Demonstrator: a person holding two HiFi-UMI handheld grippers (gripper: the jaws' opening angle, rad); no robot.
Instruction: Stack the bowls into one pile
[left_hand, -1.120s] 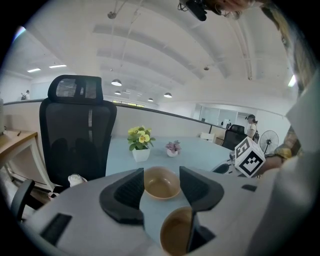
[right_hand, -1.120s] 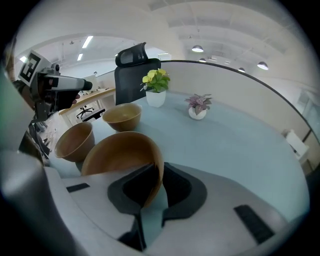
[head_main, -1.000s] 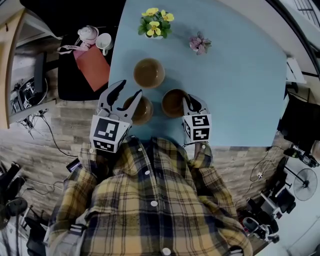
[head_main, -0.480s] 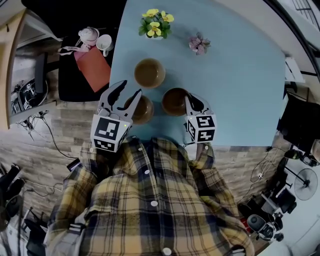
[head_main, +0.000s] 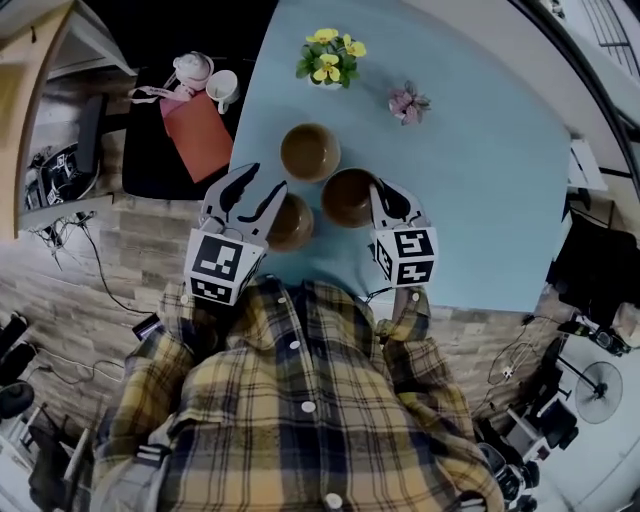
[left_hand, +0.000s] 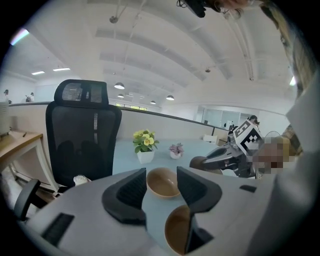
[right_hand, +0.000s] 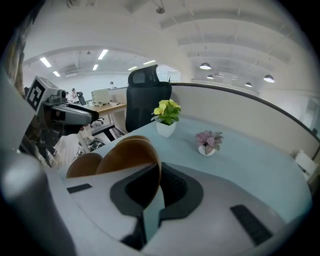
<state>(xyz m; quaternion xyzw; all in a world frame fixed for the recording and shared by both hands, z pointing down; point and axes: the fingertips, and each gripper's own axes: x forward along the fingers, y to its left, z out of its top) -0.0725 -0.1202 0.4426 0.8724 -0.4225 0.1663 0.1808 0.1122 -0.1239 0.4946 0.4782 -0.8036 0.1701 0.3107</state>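
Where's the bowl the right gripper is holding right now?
In the head view the held bowl is over the blue table, clamped by its rim in the right gripper, just right of the near bowl at the left gripper.

Illumination was bright and even, supplied by rows of ceiling lamps (left_hand: 119, 86) visible in both gripper views. The blue table (head_main: 480, 180) was uniformly lit, its shadows faint and soft-edged. All views bowed strongly toward dark, vignetted corners. The bowl (right_hand: 125, 157) nearest the right gripper view's lens appeared slightly soft.
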